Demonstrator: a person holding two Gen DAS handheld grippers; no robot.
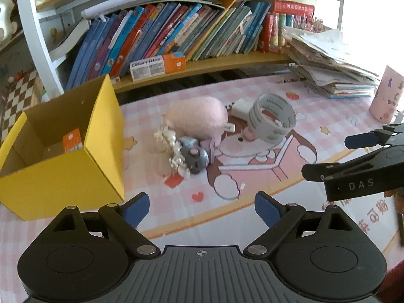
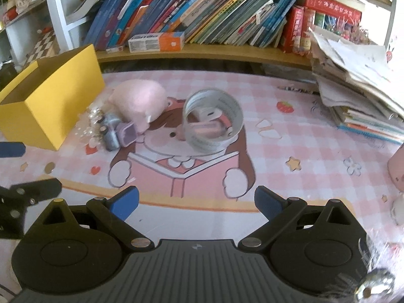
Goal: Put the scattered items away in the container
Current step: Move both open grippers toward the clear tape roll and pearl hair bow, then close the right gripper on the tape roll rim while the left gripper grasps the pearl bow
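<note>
Behind your worktop (image 2: pixel 290 126), with its pink checked cartoon mat, runs a crowded bookshelf (image 2: pixel 202 12). Your left gripper (image 1: pixel 202 208) and right gripper (image 2: pixel 197 203) both hang above the mat with jaws spread wide and nothing between them. Just ahead of the right one stands the tape roll (image 2: pixel 213 120) on edge; a white charger (image 1: pixel 241 108) lies behind it. Left of that the pink plush (image 1: pixel 197 116) rests against a small grey toy (image 1: pixel 193 155) and a pearly hair clip (image 1: pixel 169 146). Beyond these, on the left, sits the yellow box (image 1: pixel 63 184), open, with one orange carton (image 1: pixel 72 141) inside. By my reckoning you've barely started: one item stowed, the rest left.
</note>
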